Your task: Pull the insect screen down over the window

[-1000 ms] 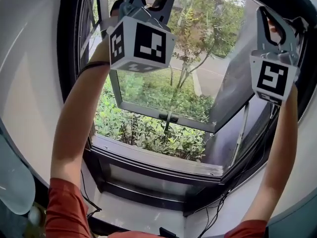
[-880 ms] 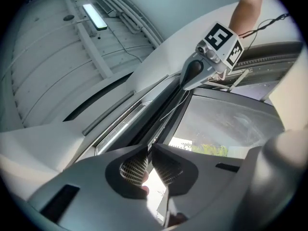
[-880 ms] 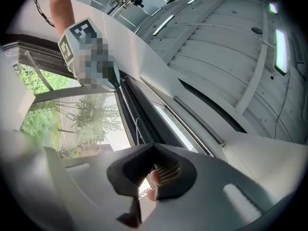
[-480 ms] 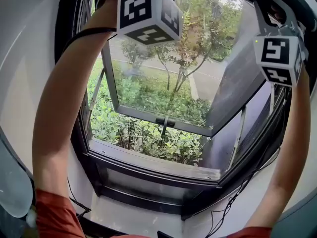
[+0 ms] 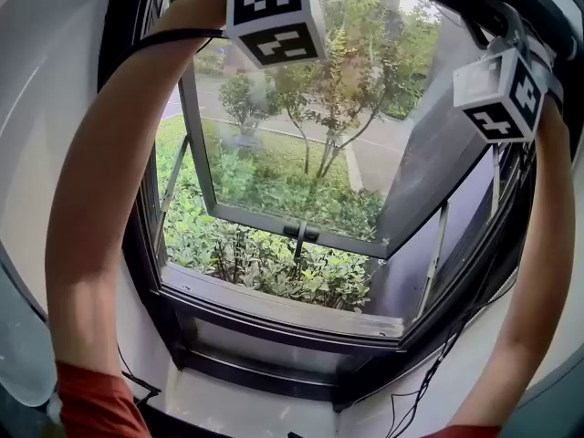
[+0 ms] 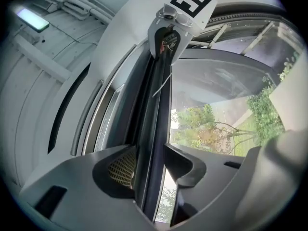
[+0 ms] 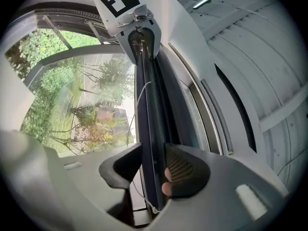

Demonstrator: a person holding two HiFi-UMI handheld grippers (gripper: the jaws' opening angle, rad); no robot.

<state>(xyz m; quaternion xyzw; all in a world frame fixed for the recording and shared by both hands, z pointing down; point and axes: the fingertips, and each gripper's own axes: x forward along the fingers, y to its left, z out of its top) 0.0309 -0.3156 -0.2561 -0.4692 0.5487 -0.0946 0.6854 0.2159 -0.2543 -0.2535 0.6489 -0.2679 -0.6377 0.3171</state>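
Both grippers are raised to the top of the window frame. The insect screen's dark pull bar (image 6: 155,114) runs lengthwise between the jaws of my left gripper (image 6: 149,160), which have just been opening; a gap shows at the right jaw. That same bar (image 7: 149,114) also lies between the jaws of my right gripper (image 7: 153,163), which have just been opening too. In the head view only the marker cubes show, left (image 5: 274,12) and right (image 5: 497,94); the jaws are cut off above. No screen mesh covers the opening.
The glass sash (image 5: 301,153) stands swung outward, its handle (image 5: 299,234) at the lower edge. The sill (image 5: 274,304) lies below, with cables (image 5: 429,381) at the lower right. Shrubs and trees fill the outside. A thin cord (image 7: 139,100) hangs beside the bar.
Both arms have risen toward the top of the frame. The left cube climbed to the picture's upper edge, and the right cube rolled so another face shows.
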